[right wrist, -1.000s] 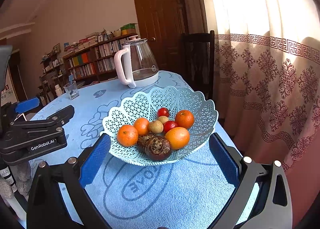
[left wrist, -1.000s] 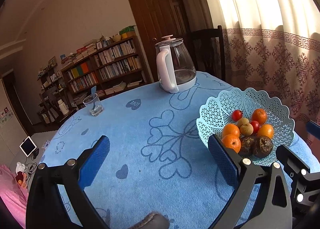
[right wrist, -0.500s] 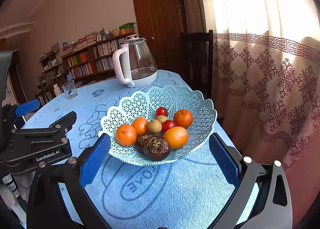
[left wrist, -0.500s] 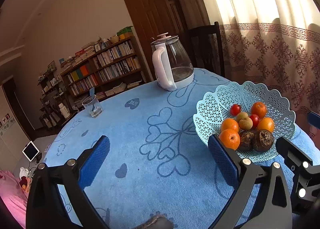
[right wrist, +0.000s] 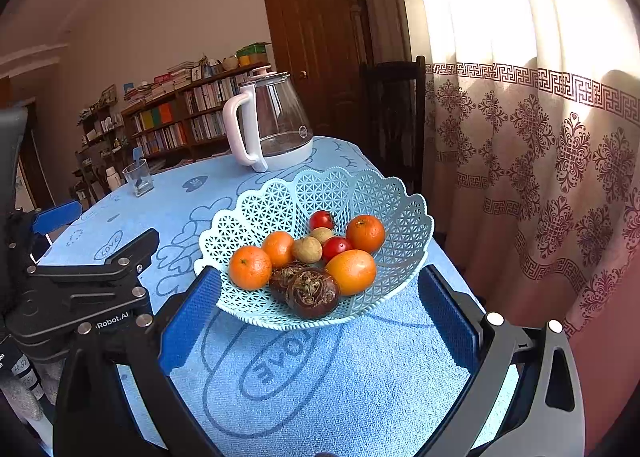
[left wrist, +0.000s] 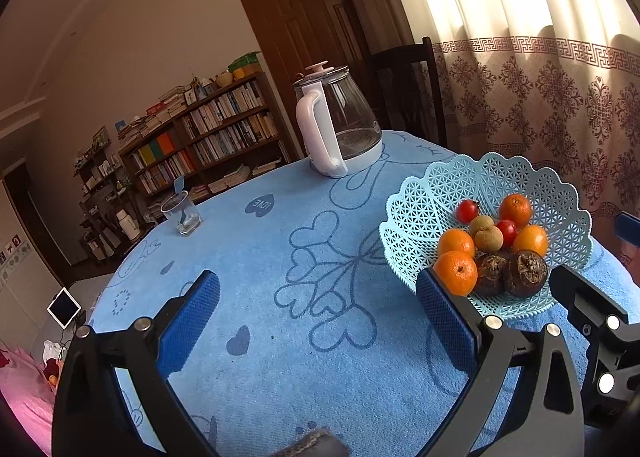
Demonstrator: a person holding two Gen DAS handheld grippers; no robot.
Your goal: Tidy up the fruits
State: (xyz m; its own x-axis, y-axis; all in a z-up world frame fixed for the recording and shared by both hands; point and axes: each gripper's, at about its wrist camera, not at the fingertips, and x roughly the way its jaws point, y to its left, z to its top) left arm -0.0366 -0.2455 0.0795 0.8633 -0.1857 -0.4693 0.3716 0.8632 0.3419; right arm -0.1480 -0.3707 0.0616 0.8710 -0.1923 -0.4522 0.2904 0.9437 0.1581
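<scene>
1. Left wrist view: left gripper (left wrist: 318, 323) is spread wide and empty over the blue tablecloth (left wrist: 280, 257). The basket (left wrist: 560, 201) sits to its right with all the fruit (left wrist: 490, 239) inside.
2. Right wrist view: right gripper (right wrist: 318, 315) is released and empty, its fingers either side of the basket (right wrist: 280, 201). No fruit lies loose, so this fits either finished sorting or fruit about to be taken out. No next move is settled.
</scene>
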